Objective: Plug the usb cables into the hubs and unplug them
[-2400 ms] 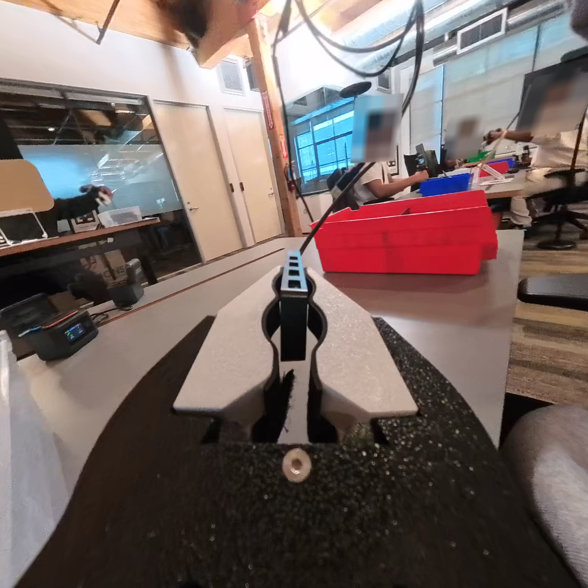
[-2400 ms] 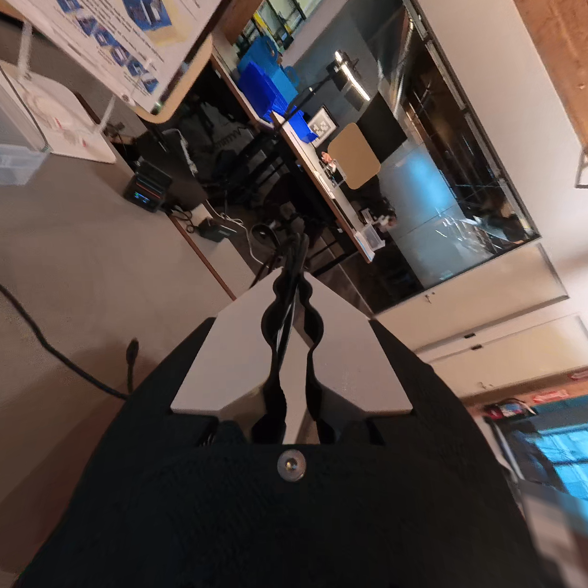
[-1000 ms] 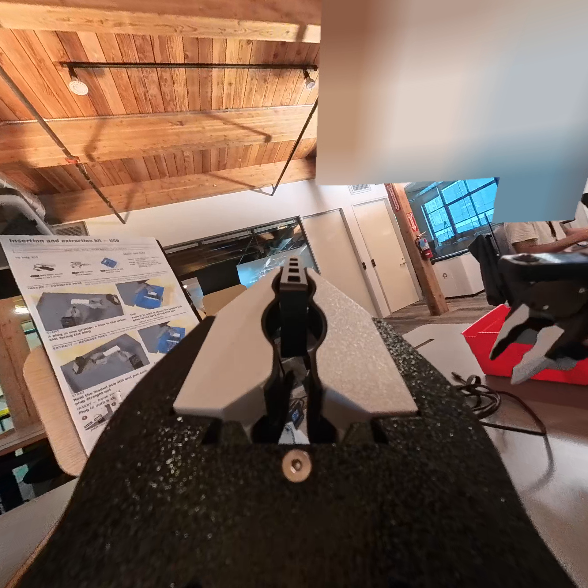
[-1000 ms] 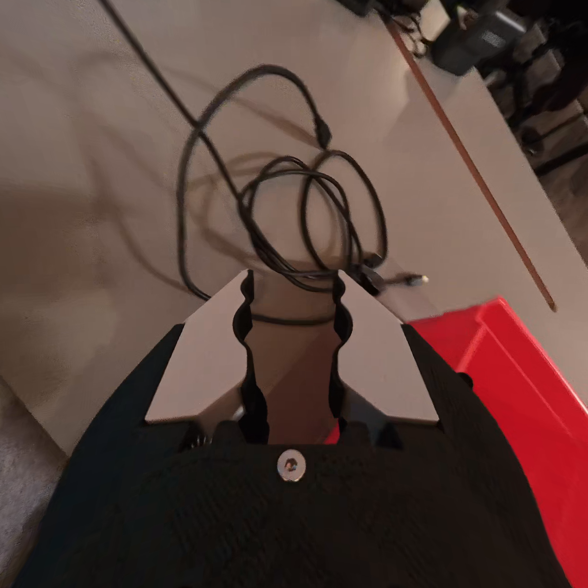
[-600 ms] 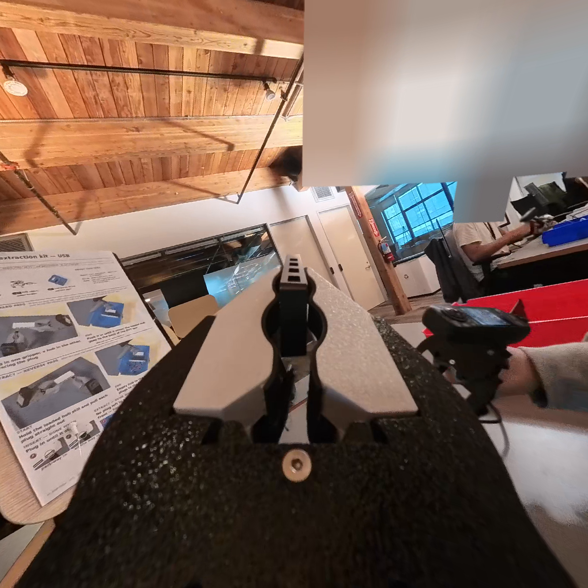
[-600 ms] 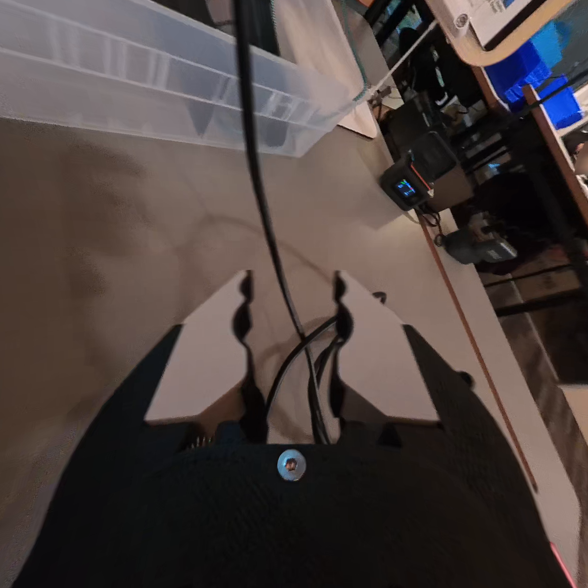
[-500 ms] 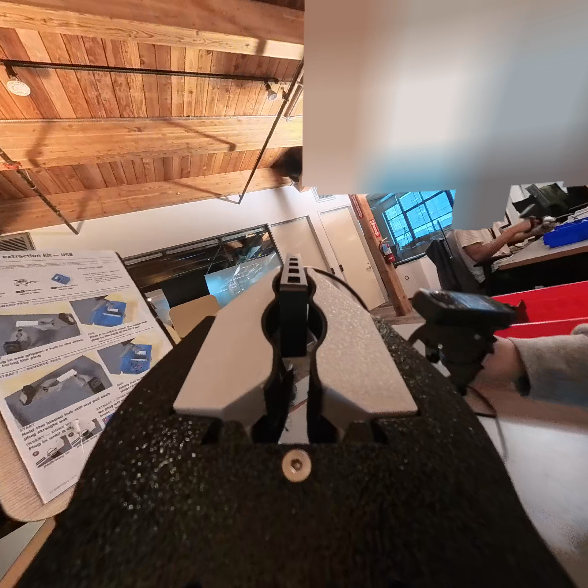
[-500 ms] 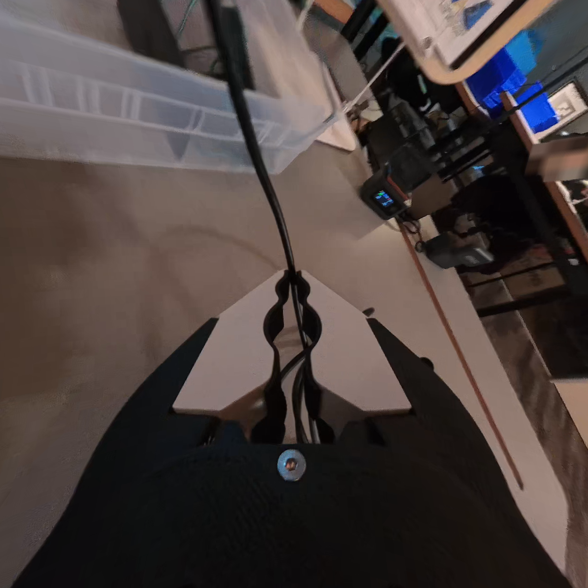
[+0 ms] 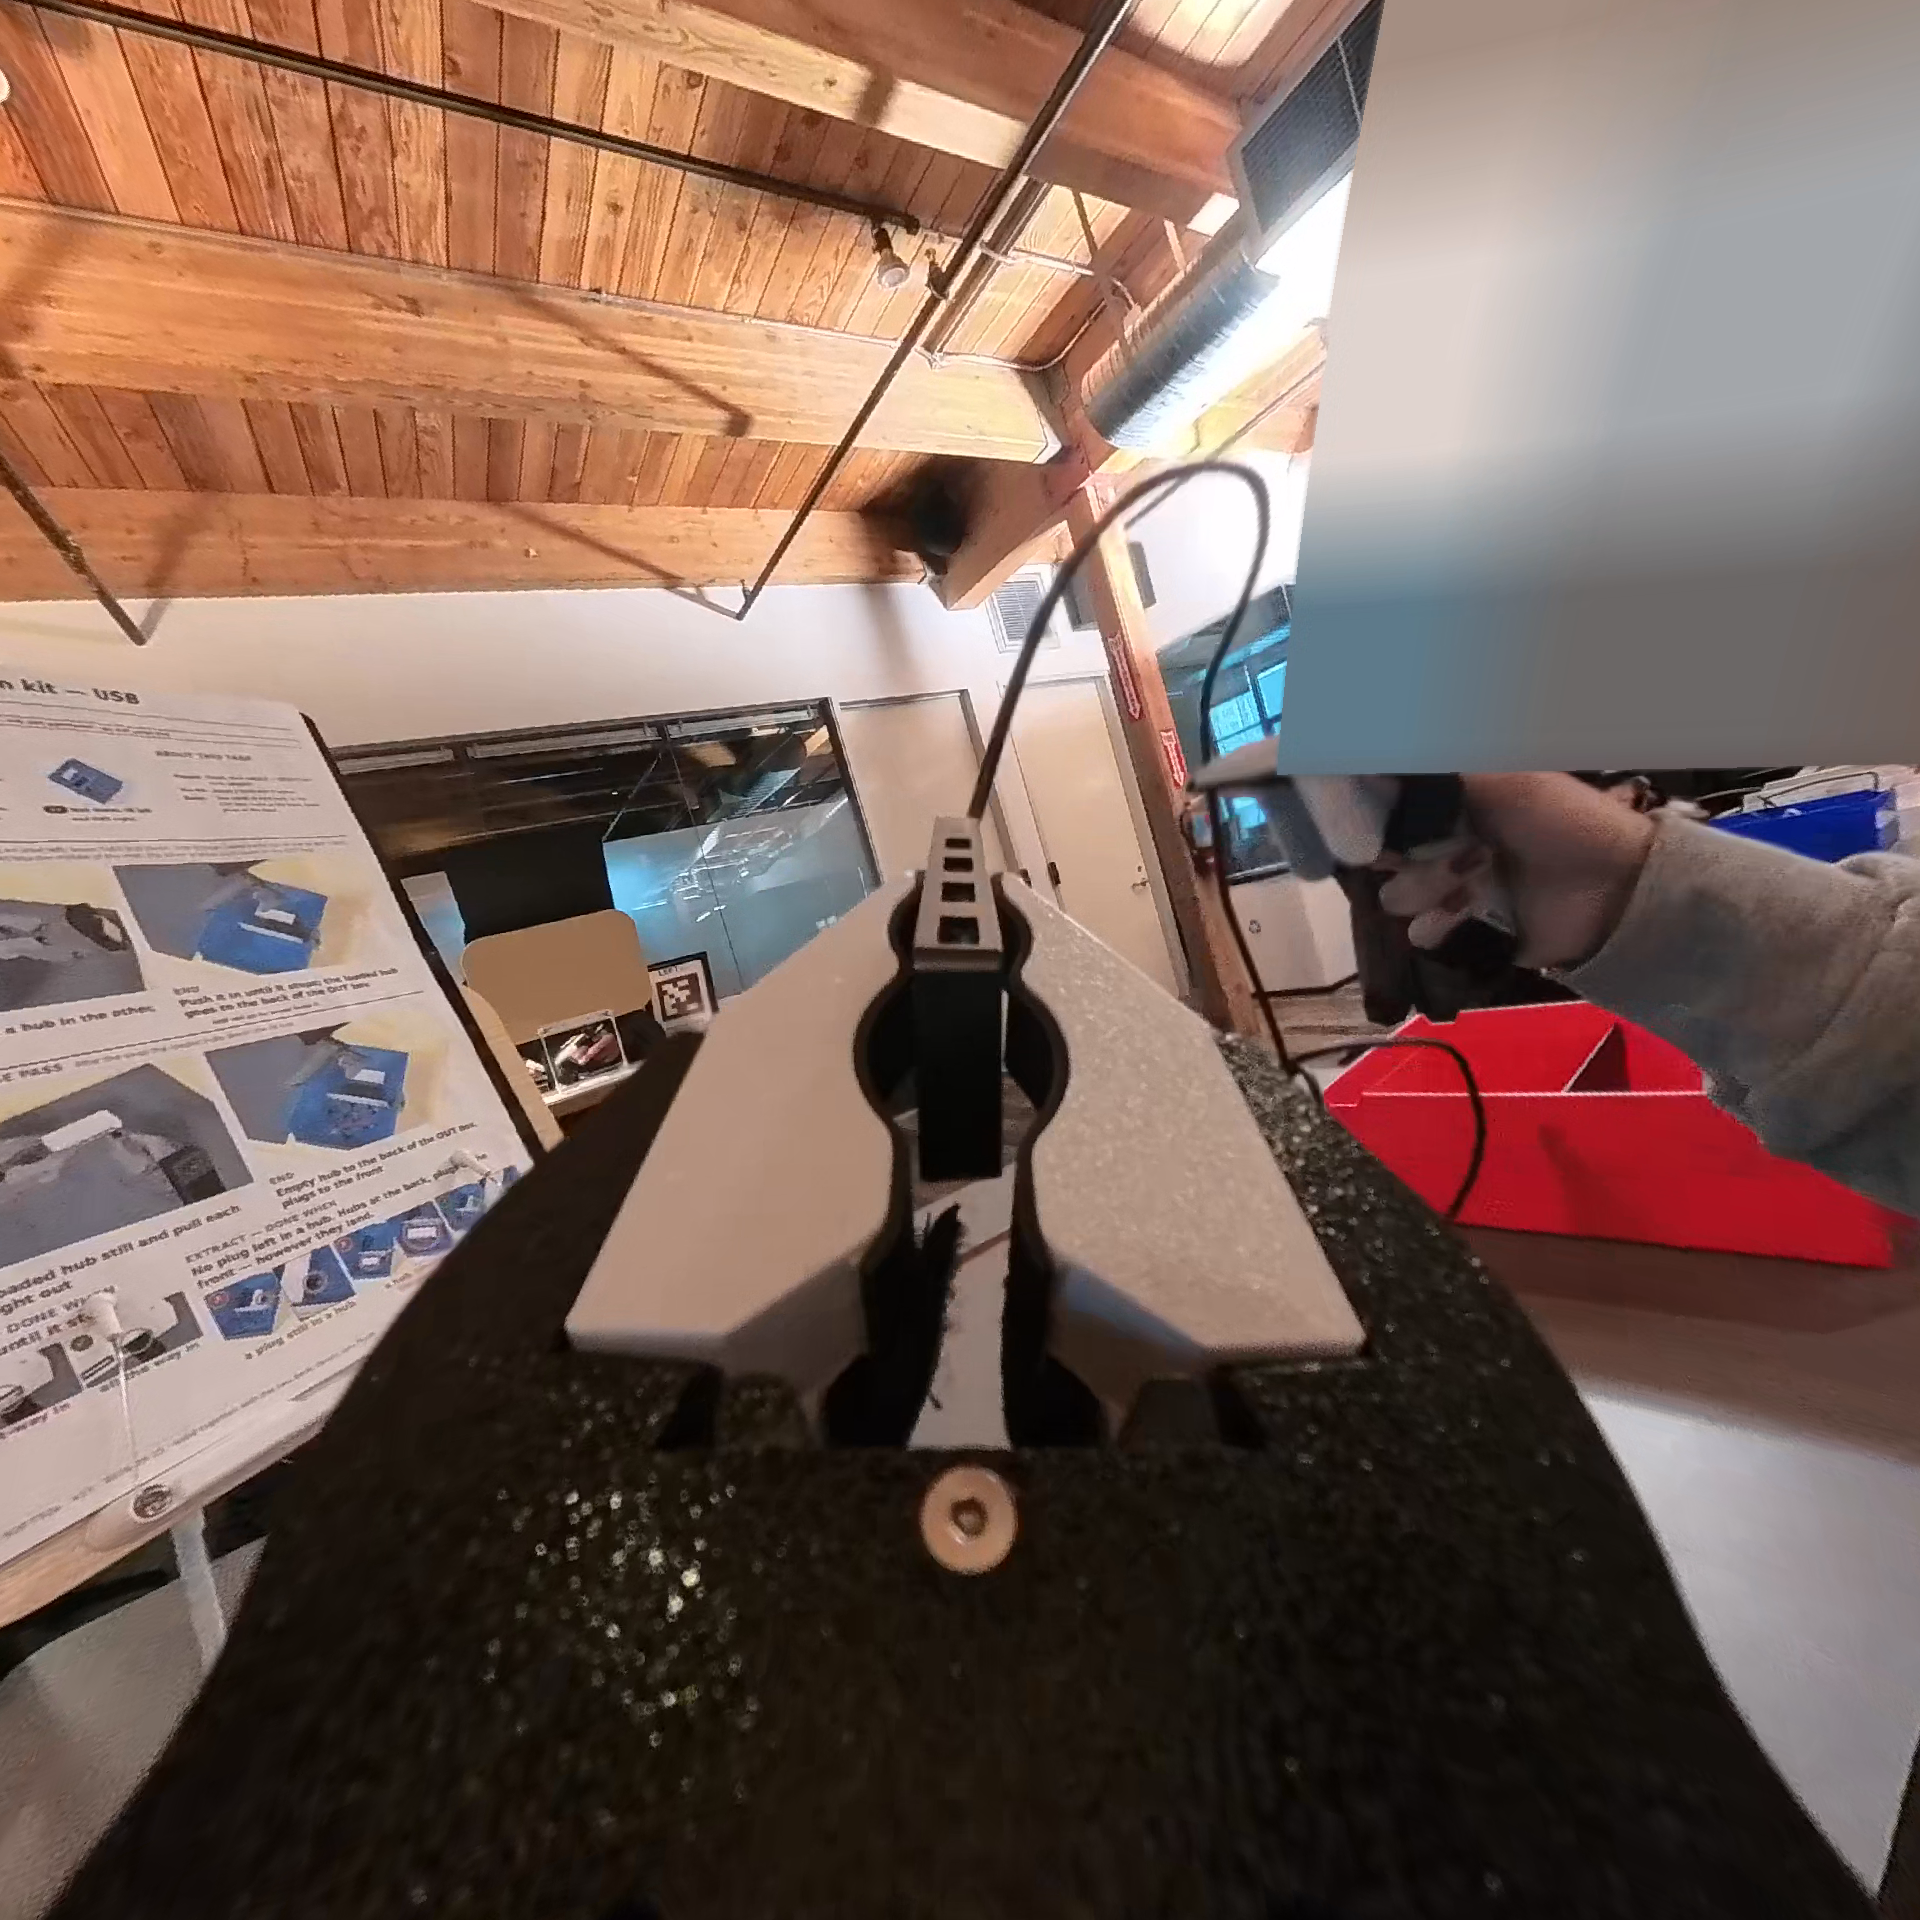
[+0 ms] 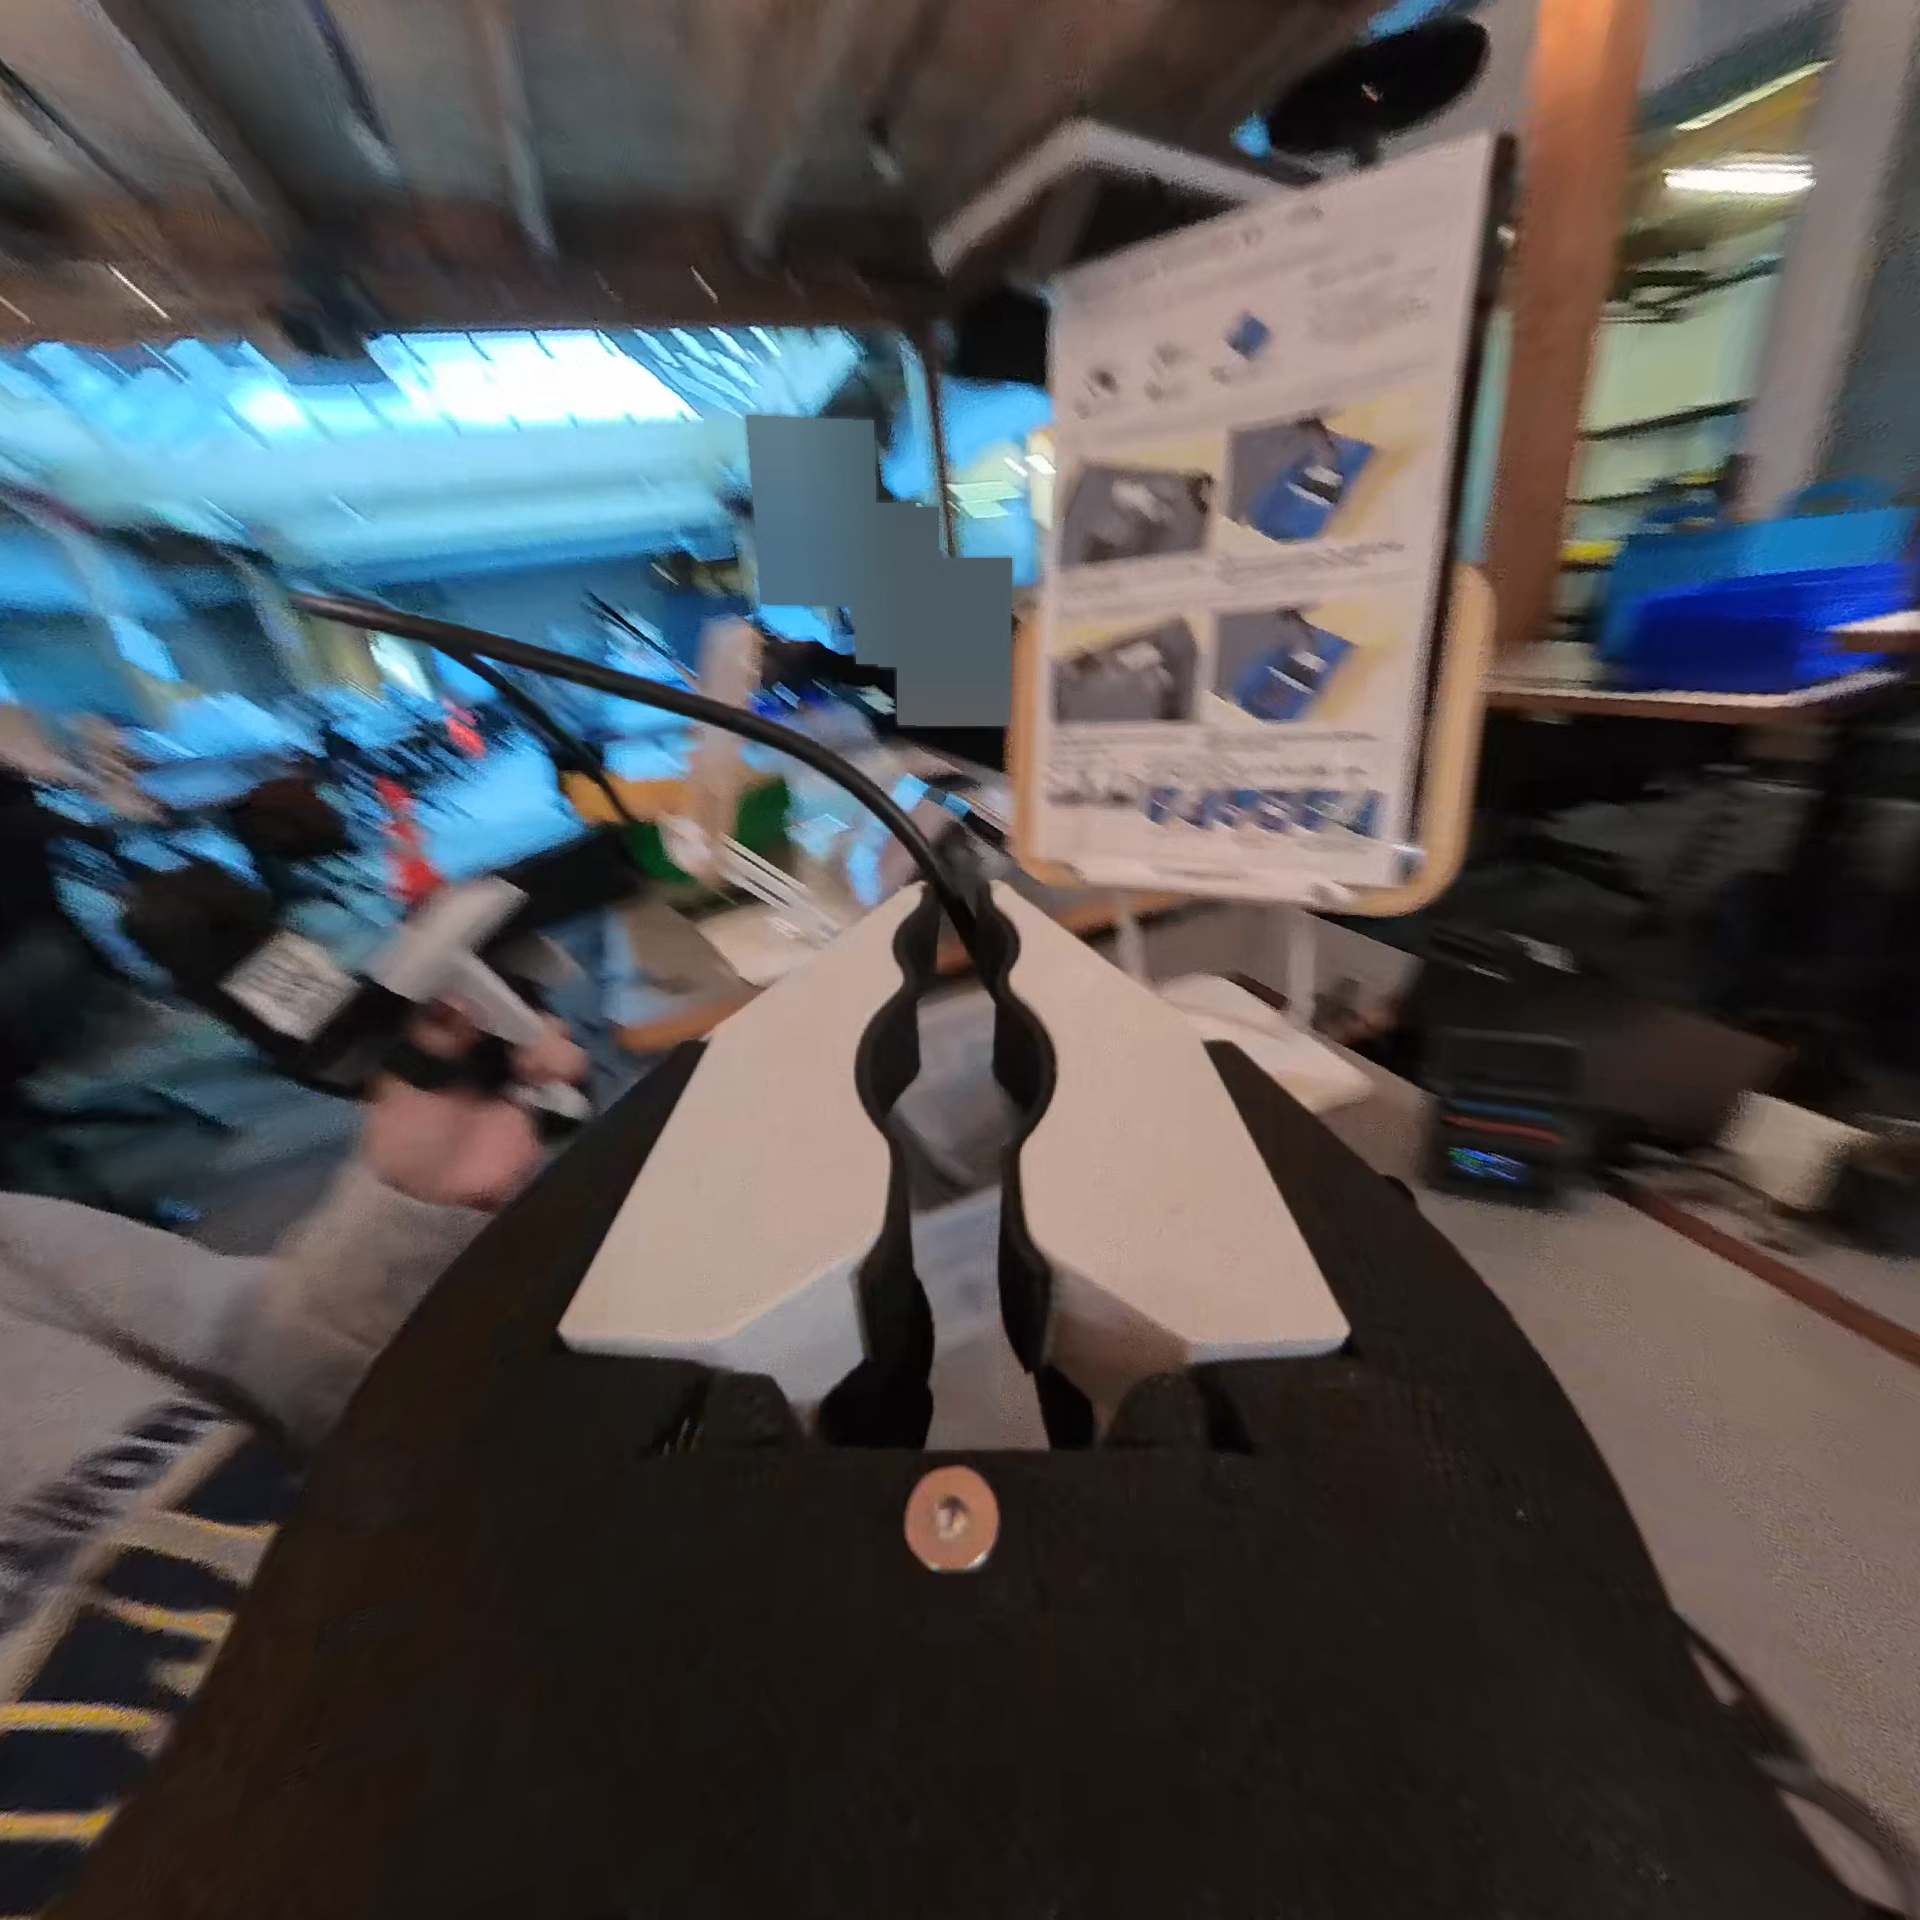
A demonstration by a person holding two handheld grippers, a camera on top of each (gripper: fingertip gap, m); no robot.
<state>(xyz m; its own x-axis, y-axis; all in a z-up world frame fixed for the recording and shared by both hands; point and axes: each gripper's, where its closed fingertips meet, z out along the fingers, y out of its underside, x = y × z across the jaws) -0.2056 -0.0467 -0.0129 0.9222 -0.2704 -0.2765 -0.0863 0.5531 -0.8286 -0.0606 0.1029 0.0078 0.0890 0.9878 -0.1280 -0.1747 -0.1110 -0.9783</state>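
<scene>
Left wrist view: our left gripper (image 9: pixel 957 914) was pinched on a dark USB hub (image 9: pixel 957 997), which stood on edge between the two pale fingers (image 9: pixel 1132 1101), its row of ports facing us and its far end poking past the fingertips. From that far end a thin black cable (image 9: pixel 1049 592) rose, arched to the right and dropped toward our right hand (image 9: pixel 1517 873), held up at the right edge of the scene near the masked patch. Below that hand lay a red bin (image 9: pixel 1621 1153) on the table (image 9: pixel 1704 1455), with a loop of the cable hanging in front of its left wall. To the left stood an instruction board (image 9: pixel 208 1039), close beside the gripper's body; the room between it and the bin was free, and the space above the hub was open up to the wooden ceiling (image 9: pixel 416 312).

Right wrist view, strongly motion-blurred: our right gripper (image 10: pixel 957 914) was nearly closed, its fingers (image 10: pixel 758 1132) pinching a black cable (image 10: pixel 727 717) at the tips only, with a narrow slot left between them farther back. The cable swept away to the left. Our left hand (image 10: pixel 457 1132) showed at the near left, and the instruction board (image 10: pixel 1247 540) stood at the far right, apart from the fingertips.
</scene>
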